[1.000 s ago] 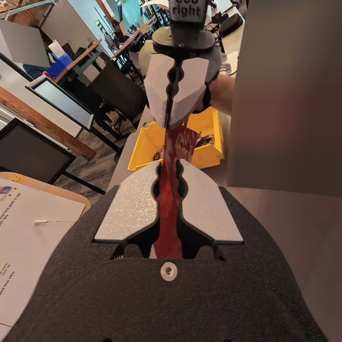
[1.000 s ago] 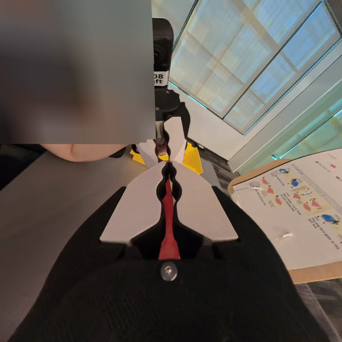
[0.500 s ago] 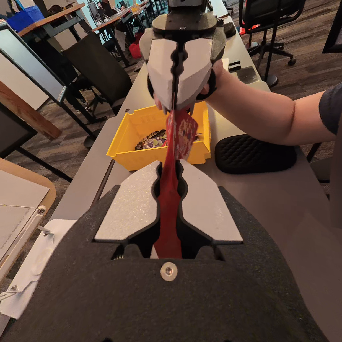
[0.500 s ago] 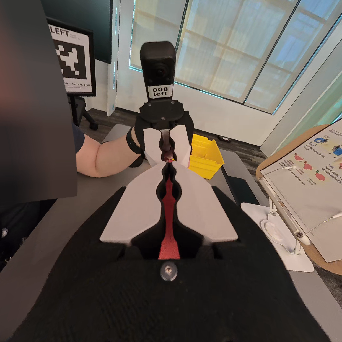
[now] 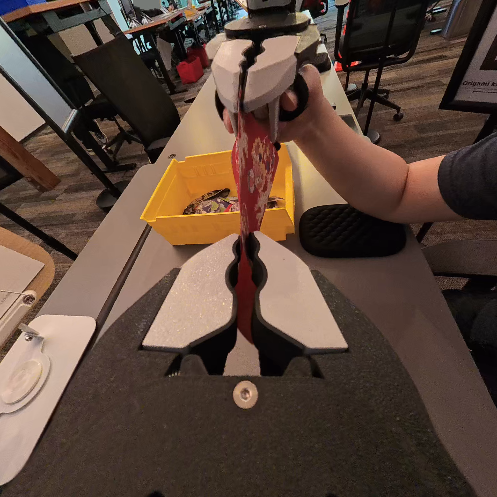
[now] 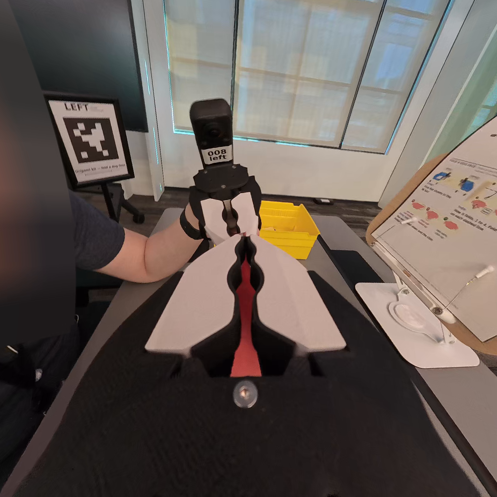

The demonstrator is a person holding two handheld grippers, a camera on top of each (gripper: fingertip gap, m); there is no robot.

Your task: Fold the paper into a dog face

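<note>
A red patterned paper (image 5: 254, 172), folded, hangs in the air edge-on between both grippers. My left gripper (image 5: 245, 238) is shut on its near end. My right gripper (image 5: 242, 107) faces it from the far side and is shut on the other end, above a yellow bin (image 5: 172, 215). In the right wrist view the paper (image 6: 246, 317) shows as a red strip between the shut fingers of my right gripper (image 6: 246, 240). The left gripper (image 6: 231, 231) faces it tip to tip, held by a person's hand.
The yellow bin holds several patterned papers (image 5: 215, 203) on the grey table (image 5: 376, 295). A black padded rest (image 5: 352, 228) lies right of it. A second yellow bin (image 6: 290, 228) stands behind the left gripper. An instruction board on a white stand (image 6: 419, 333) is at the side. Left tips to right tips: about 8 centimetres.
Both grippers tilted down and drew slightly apart, so the paper between them is stretched longer. The views now show the table and bins instead of ceiling and windows. Both grips stayed shut.
</note>
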